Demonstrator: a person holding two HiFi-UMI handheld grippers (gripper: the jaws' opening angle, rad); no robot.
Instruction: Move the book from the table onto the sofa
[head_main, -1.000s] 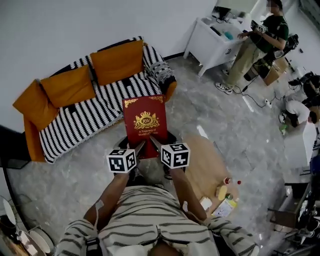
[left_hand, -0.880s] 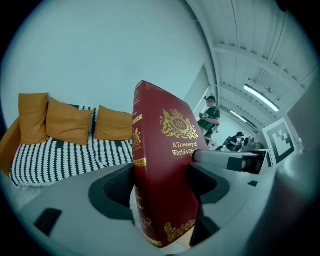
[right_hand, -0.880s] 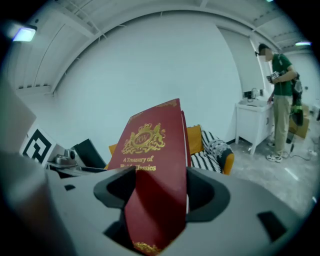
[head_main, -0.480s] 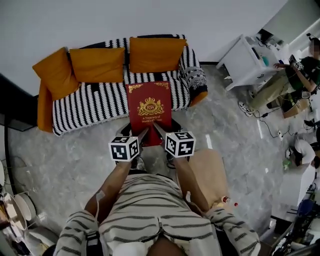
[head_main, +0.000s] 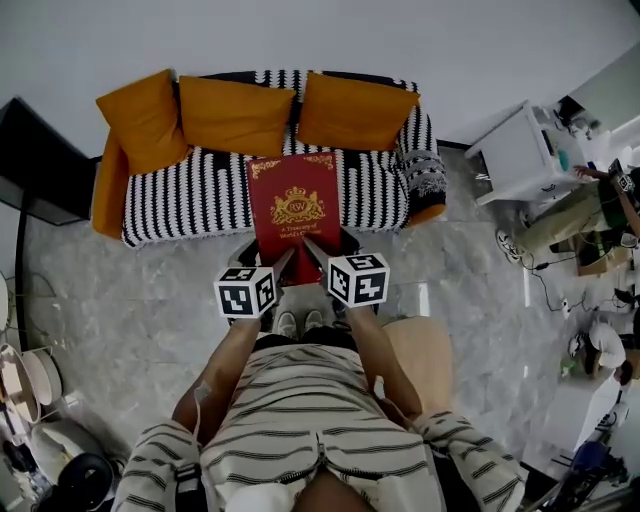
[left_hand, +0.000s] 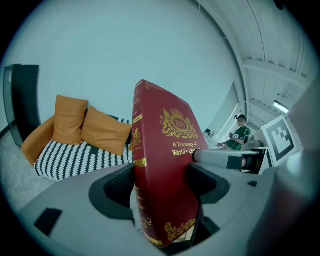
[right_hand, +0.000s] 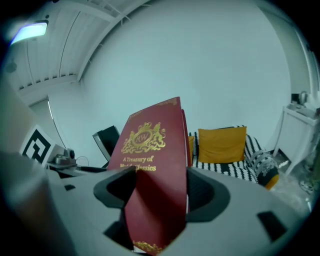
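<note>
A thick red book (head_main: 294, 209) with a gold crest is held flat in the air, its far end over the front edge of the striped sofa (head_main: 190, 195). My left gripper (head_main: 284, 268) is shut on the book's near left corner, and my right gripper (head_main: 310, 266) is shut on its near right corner. In the left gripper view the book (left_hand: 162, 175) stands on edge between the jaws, spine to the left. In the right gripper view the book (right_hand: 152, 190) fills the gap between the jaws, with the sofa (right_hand: 235, 165) behind it.
Three orange cushions (head_main: 236, 113) lean on the sofa's back, and a patterned throw (head_main: 424, 175) hangs over its right arm. A round wooden table (head_main: 426, 352) is behind me to the right. A white desk (head_main: 520, 150) and a person (head_main: 600, 205) are at the right. A dark panel (head_main: 40, 160) stands left of the sofa.
I have turned and walked toward the sofa with the book in both grippers. The sofa now lies straight ahead, and the book's far end reaches over its seat edge. The wooden table has dropped behind.
</note>
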